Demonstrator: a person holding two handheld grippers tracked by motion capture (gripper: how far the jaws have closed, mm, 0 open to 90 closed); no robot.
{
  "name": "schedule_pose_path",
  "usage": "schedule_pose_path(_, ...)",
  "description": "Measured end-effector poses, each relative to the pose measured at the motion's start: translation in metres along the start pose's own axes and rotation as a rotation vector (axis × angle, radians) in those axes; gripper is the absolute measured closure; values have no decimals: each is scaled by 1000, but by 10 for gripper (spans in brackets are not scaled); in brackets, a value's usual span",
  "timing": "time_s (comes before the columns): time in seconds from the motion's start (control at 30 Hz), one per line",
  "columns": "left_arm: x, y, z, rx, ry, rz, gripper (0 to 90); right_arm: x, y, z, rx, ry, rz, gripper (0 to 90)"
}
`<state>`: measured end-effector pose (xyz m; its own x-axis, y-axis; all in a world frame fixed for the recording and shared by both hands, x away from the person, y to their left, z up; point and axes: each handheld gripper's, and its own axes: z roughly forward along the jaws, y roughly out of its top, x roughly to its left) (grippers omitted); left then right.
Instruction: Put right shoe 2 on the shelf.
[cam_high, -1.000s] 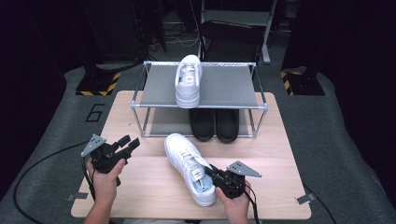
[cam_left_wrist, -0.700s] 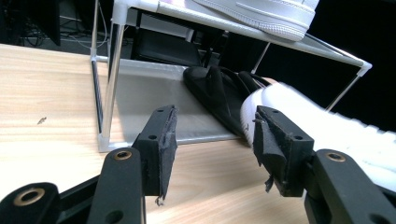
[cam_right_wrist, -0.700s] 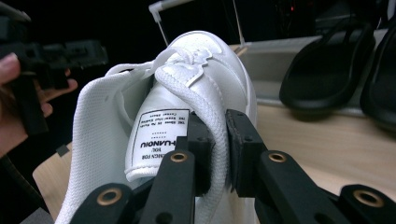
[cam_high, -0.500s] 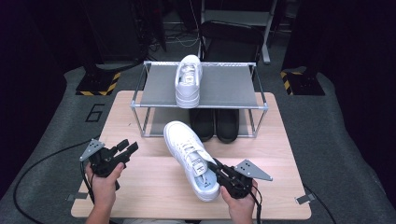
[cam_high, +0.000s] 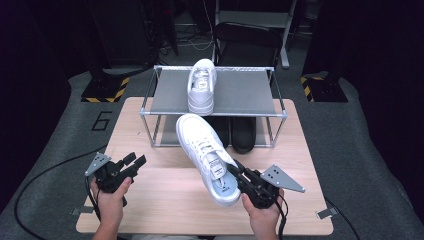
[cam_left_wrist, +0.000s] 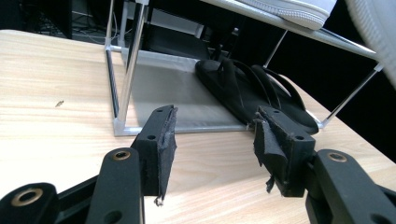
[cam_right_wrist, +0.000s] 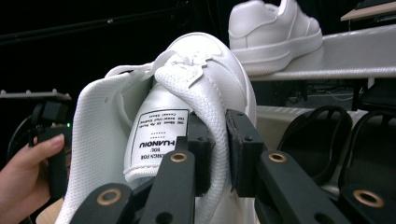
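Note:
A white sneaker (cam_high: 202, 150) hangs in the air above the middle of the wooden table (cam_high: 160, 200), toe aimed at the rack. My right gripper (cam_high: 235, 172) is shut on its heel-side collar, and in the right gripper view the pads (cam_right_wrist: 238, 140) pinch the padded collar (cam_right_wrist: 212, 107) beside the tongue label. A matching white sneaker (cam_high: 202, 86) stands on the rack's top shelf (cam_high: 250, 92). My left gripper (cam_high: 134, 161) rests low at the table's front left, open, with nothing between its pads (cam_left_wrist: 164, 140).
A pair of black flip-flops (cam_high: 243, 132) lies on the rack's lower shelf (cam_left_wrist: 163, 93), under the top shelf. The metal rack stands at the table's far side. Cables trail off the table's front left and right. Dark floor surrounds the table.
My right gripper has risen with the white sneaker, lifting it off the table and nearer the rack. The left gripper has shifted only slightly toward the front.

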<state>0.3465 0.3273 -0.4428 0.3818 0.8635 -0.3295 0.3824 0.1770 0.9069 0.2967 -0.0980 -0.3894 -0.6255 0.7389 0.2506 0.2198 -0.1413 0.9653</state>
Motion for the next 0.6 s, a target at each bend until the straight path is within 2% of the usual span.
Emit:
schedule_pose_path(0.27,3,-3,-3,-2,6,-4,481,-3,10,-4,-23,-10,-8,807)
schedule_pose_path(0.6,5,-3,-5,-4,11,-10,481,-11,21,-16,-43,-48,-8,807)
